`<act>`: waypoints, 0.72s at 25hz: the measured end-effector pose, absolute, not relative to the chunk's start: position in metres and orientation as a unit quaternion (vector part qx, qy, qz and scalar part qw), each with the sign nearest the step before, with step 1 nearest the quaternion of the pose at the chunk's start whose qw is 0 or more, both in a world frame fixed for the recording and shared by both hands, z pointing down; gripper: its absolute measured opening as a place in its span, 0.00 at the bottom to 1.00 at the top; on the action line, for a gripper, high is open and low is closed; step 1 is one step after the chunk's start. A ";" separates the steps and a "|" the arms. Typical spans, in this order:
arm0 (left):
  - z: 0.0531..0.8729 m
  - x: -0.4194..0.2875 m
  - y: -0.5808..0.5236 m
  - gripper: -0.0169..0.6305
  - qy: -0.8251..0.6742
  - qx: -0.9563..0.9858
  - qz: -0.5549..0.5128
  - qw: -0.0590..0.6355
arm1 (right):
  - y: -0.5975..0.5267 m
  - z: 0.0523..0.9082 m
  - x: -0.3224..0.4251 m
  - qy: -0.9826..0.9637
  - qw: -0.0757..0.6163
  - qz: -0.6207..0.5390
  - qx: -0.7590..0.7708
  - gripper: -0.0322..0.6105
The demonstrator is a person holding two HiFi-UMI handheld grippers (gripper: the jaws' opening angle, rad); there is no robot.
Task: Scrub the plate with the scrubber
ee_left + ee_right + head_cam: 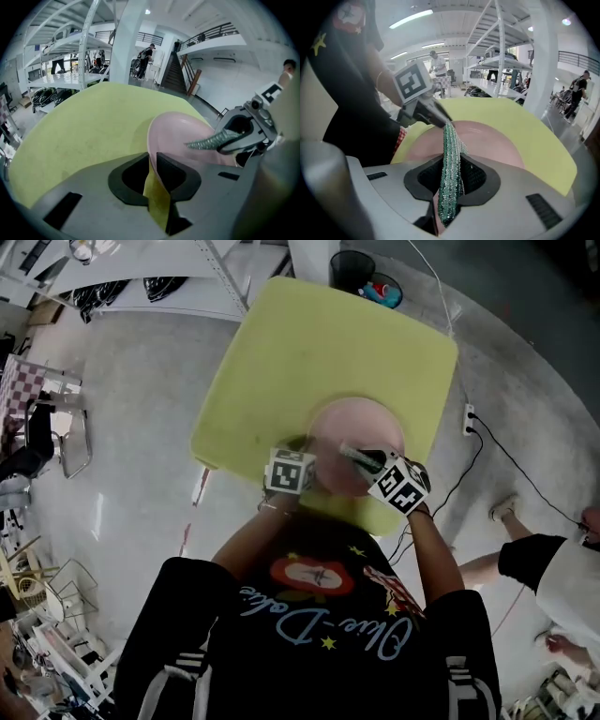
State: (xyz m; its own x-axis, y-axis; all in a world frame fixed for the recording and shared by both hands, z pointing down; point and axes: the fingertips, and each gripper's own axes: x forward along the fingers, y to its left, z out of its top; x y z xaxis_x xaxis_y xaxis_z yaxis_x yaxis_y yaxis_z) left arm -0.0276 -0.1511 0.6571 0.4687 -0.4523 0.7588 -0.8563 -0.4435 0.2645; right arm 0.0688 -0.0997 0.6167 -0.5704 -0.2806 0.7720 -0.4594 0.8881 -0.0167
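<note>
From your head camera, looking steeply down, a grey concrete floor fills the left side, with white metal shelving (141, 282) along the top left. In the middle stands a square table with a yellow-green top (281, 362), one corner pointing towards you. Your left gripper (307, 467), topped by its marker cube (289, 472), reaches in over the near edge of the table. Its own camera shows its jaws (152, 164) clenched on the near rim of a pink plate (173, 136), with the rim running between the two dark pads. The plate (356, 432) sits on the near part of the table, between your two grippers. To its right, your right gripper (375, 463) comes in from the other side. Its jaws (449, 183) are clamped on a green glittery scrubber (450, 159), a flat strip standing on edge and sticking out forward. The scrubber (361, 457) reaches over the inside of the plate, its tip (213, 139) close to the pink surface; whether it touches cannot be told. From the right gripper view, the plate (487, 140) lies just beyond the jaws, with the left gripper (431, 112) at its far rim. A black bin (354, 268) stands beyond the table's far corner. Right of the table, a white power strip (469, 418) and a black cable (525, 474) lie on the floor. Another person (553, 568) stands at the right edge.
</note>
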 end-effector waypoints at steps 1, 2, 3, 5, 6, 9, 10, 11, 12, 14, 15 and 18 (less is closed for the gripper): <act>0.656 -0.028 -0.151 0.10 -0.414 0.792 0.308 0.328 | -0.109 0.614 0.074 -0.876 0.412 0.104 0.228 0.15; 0.656 -0.029 -0.151 0.10 -0.414 0.792 0.308 0.328 | -0.119 0.612 0.080 -0.872 0.413 0.097 0.244 0.15; 0.655 -0.029 -0.151 0.10 -0.414 0.792 0.308 0.328 | -0.128 0.610 0.086 -0.868 0.415 0.089 0.257 0.15; 0.654 -0.028 -0.151 0.10 -0.413 0.792 0.307 0.328 | -0.145 0.609 0.096 -0.859 0.422 0.075 0.279 0.15; 0.655 -0.027 -0.152 0.10 -0.413 0.792 0.307 0.328 | -0.153 0.611 0.100 -0.855 0.425 0.070 0.287 0.15; 0.657 -0.026 -0.153 0.10 -0.412 0.792 0.309 0.327 | -0.168 0.618 0.105 -0.848 0.435 0.062 0.295 0.15; 0.658 -0.027 -0.153 0.10 -0.412 0.792 0.310 0.326 | -0.170 0.620 0.104 -0.847 0.439 0.061 0.293 0.15; 0.658 -0.028 -0.152 0.10 -0.412 0.793 0.312 0.325 | -0.170 0.623 0.102 -0.846 0.444 0.060 0.290 0.15; 0.657 -0.029 -0.152 0.10 -0.411 0.793 0.313 0.324 | -0.169 0.626 0.100 -0.845 0.448 0.058 0.287 0.15; 0.657 -0.030 -0.152 0.10 -0.412 0.792 0.313 0.324 | -0.165 0.631 0.096 -0.843 0.455 0.057 0.280 0.15; 0.657 -0.031 -0.152 0.10 -0.412 0.792 0.313 0.324 | -0.163 0.633 0.095 -0.843 0.457 0.059 0.278 0.15; 0.657 -0.031 -0.152 0.10 -0.412 0.792 0.313 0.323 | -0.157 0.637 0.092 -0.844 0.459 0.070 0.268 0.15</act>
